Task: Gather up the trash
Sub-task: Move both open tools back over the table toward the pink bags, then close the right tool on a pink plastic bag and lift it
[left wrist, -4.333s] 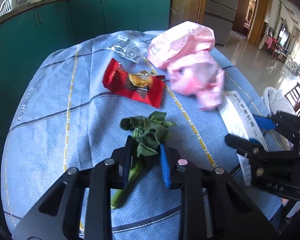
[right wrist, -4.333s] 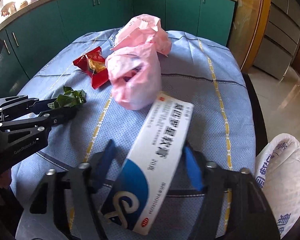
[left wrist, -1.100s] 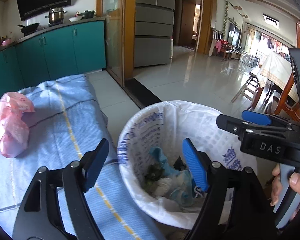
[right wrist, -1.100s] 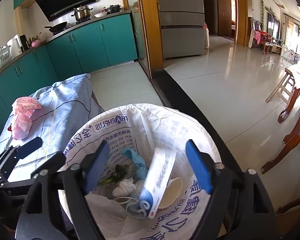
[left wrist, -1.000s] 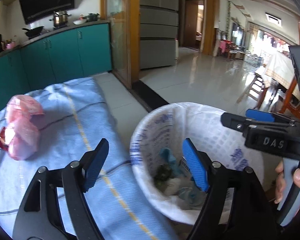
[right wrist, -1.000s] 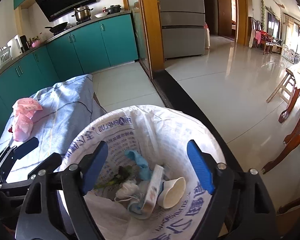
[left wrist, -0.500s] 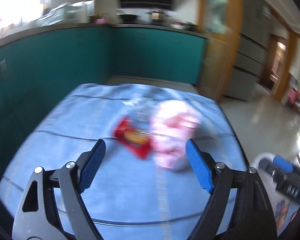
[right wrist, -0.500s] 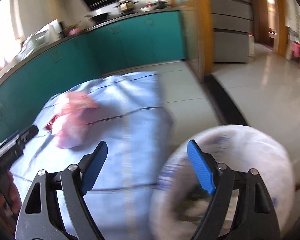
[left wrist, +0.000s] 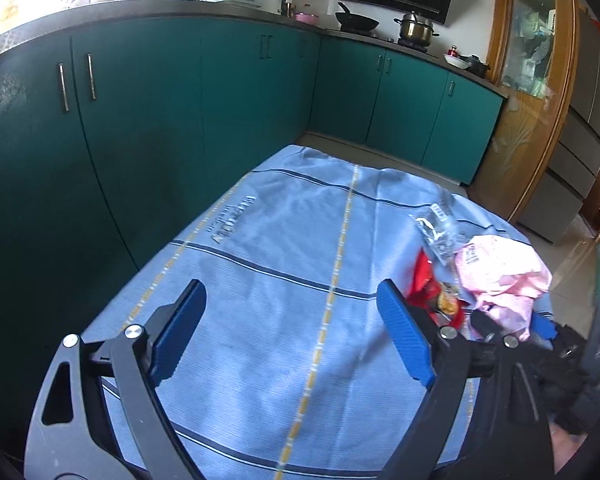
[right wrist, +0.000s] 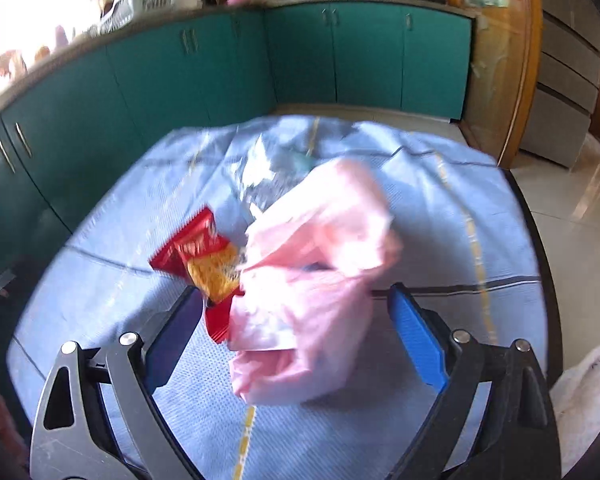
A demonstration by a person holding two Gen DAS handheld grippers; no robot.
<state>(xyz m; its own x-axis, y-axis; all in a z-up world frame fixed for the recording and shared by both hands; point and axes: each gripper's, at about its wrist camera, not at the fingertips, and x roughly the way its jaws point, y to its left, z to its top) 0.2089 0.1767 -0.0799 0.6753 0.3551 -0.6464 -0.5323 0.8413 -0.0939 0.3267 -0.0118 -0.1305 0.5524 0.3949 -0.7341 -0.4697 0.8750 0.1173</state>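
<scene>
A crumpled pink plastic bag [right wrist: 308, 280] lies on the blue tablecloth [right wrist: 100, 280], with a red snack wrapper [right wrist: 196, 252] at its left and a clear plastic wrapper [right wrist: 260, 172] behind it. My right gripper [right wrist: 296, 340] is open and empty, its blue pads on either side of the pink bag's near end. My left gripper [left wrist: 292, 336] is open and empty over bare cloth; the red wrapper [left wrist: 432, 292], the clear wrapper [left wrist: 436, 228] and the pink bag [left wrist: 500, 276] lie to its right. The right view is blurred.
Teal kitchen cabinets [left wrist: 220, 92] curve round the table's far side. The white-lined trash bin [right wrist: 588, 392] shows at the right edge of the right wrist view. The right gripper's black body [left wrist: 540, 356] sits low right in the left wrist view.
Both grippers have swung from over the trash bin, where the box and greens dropped, back to the table. The right one now straddles the pink bag; the left has turned further left.
</scene>
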